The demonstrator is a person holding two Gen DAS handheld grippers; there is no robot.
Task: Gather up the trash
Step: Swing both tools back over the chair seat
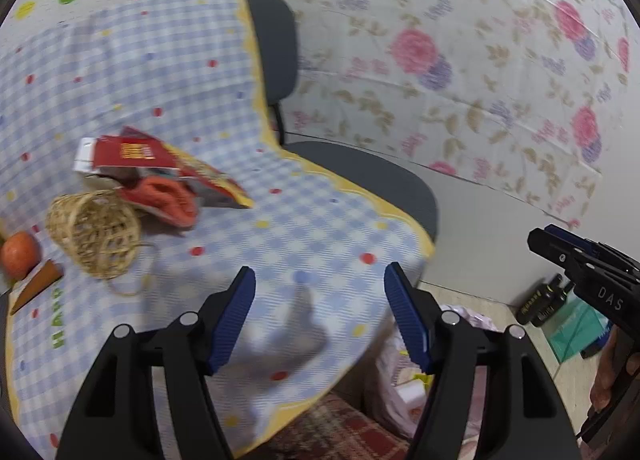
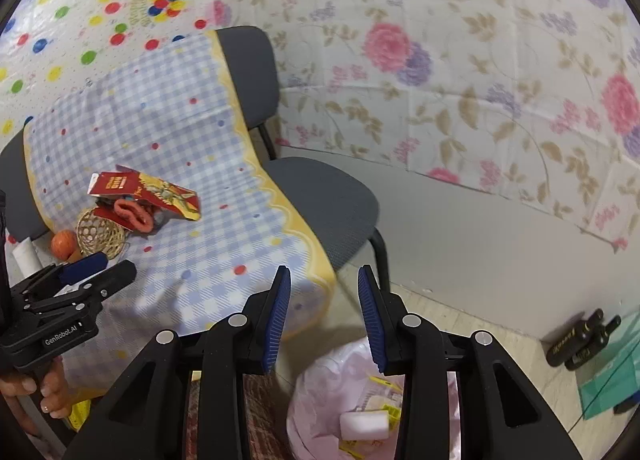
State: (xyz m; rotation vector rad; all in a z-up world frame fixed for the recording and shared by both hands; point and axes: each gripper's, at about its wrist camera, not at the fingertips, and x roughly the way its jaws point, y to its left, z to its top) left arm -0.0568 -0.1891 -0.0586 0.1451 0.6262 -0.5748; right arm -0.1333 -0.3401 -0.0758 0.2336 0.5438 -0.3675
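Observation:
A red and yellow snack wrapper (image 1: 168, 163) lies on the checked cloth (image 1: 280, 244) over a chair, partly on an orange knitted item (image 1: 168, 199); it also shows in the right wrist view (image 2: 160, 189). My left gripper (image 1: 320, 316) is open and empty above the cloth's front edge. My right gripper (image 2: 324, 316) is open and empty above a bin lined with a pink bag (image 2: 320, 388) that holds a white block (image 2: 364, 426) and yellow scraps. The bin also shows in the left wrist view (image 1: 394, 388).
A wicker basket (image 1: 94, 236) lies on its side beside an orange fruit (image 1: 20, 254). A grey chair (image 2: 320, 195) stands against the floral wall. Black bottles (image 2: 576, 340) and a green box (image 2: 612, 376) sit on the floor at right.

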